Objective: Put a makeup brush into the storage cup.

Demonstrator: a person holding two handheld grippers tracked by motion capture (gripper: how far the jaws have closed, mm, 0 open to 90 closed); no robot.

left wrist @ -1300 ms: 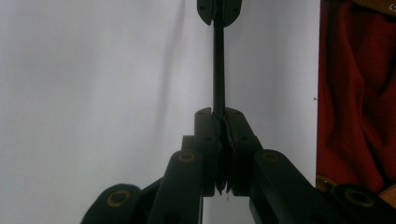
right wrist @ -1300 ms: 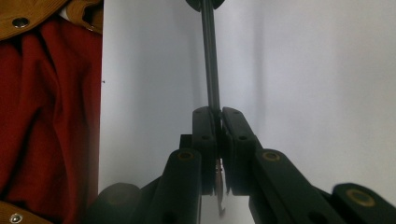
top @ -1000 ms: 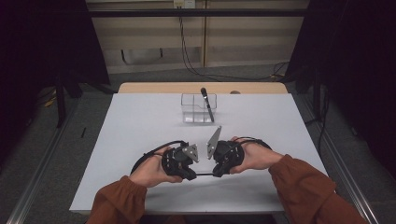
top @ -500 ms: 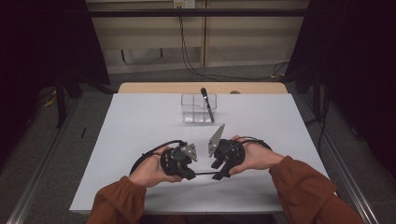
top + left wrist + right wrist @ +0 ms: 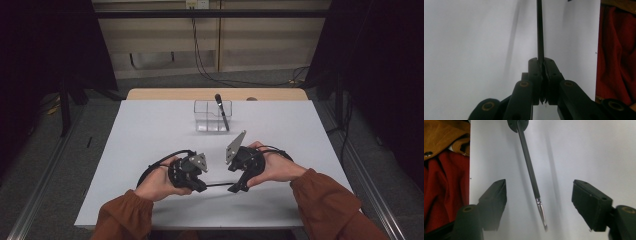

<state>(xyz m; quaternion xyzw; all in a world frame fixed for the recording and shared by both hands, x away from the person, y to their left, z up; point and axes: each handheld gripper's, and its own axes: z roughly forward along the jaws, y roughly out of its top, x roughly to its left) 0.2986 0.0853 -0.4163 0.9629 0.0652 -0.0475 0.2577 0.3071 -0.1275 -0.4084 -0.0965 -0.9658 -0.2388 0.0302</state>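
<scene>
While the left tongs (image 5: pixel 200 188) clamp a thin black paintbrush (image 5: pixel 530 170), the right tongs (image 5: pixel 539 205), just opening, straddle it untouching; withdraw them straight, leaving bristles unbrushed.

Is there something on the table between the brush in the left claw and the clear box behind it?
Nothing visible. The left claw is shut on the brush, low over the white table. Between the brush and the clear box the high view shows bare tabletop. The right claw, just opened, flanks the brush tip without touching.

The high view looks down the white table (image 5: pixel 150 140); both gripper views face, close-up, the same thin brush (image 5: pixel 530 170).
</scene>
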